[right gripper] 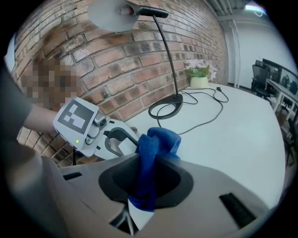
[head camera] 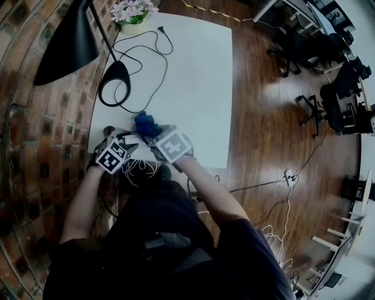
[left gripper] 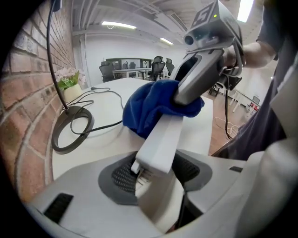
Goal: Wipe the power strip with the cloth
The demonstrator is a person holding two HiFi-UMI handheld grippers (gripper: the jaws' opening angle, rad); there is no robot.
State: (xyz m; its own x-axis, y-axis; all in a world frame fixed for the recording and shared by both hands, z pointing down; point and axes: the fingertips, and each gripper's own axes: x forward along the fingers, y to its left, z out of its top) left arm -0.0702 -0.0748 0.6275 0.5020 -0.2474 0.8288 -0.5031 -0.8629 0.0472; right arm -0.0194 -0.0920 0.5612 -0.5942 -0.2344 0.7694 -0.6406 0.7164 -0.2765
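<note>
The white power strip (left gripper: pixel 160 144) sticks out from between my left gripper's (left gripper: pixel 156 175) jaws, which are shut on its near end. A blue cloth (left gripper: pixel 149 104) lies bunched over the strip's far end. My right gripper (left gripper: pixel 205 60) comes in from the upper right and presses on the cloth. In the right gripper view the blue cloth (right gripper: pixel 156 148) runs down between the jaws of my right gripper (right gripper: pixel 146 186), which is shut on it, and the left gripper (right gripper: pixel 93 125) sits just behind. In the head view both grippers, left (head camera: pixel 132 140) and right (head camera: pixel 151 133), meet at the cloth (head camera: pixel 146 123) near the table's front left.
A white table (head camera: pixel 199 88) stands against a brick wall (head camera: pixel 35 117). A black lamp base (head camera: pixel 114 76) with a looping black cable (head camera: pixel 146 50) sits further back. A flower pot (head camera: pixel 133 14) stands at the far end. Office chairs (head camera: pixel 334 99) stand on the wood floor to the right.
</note>
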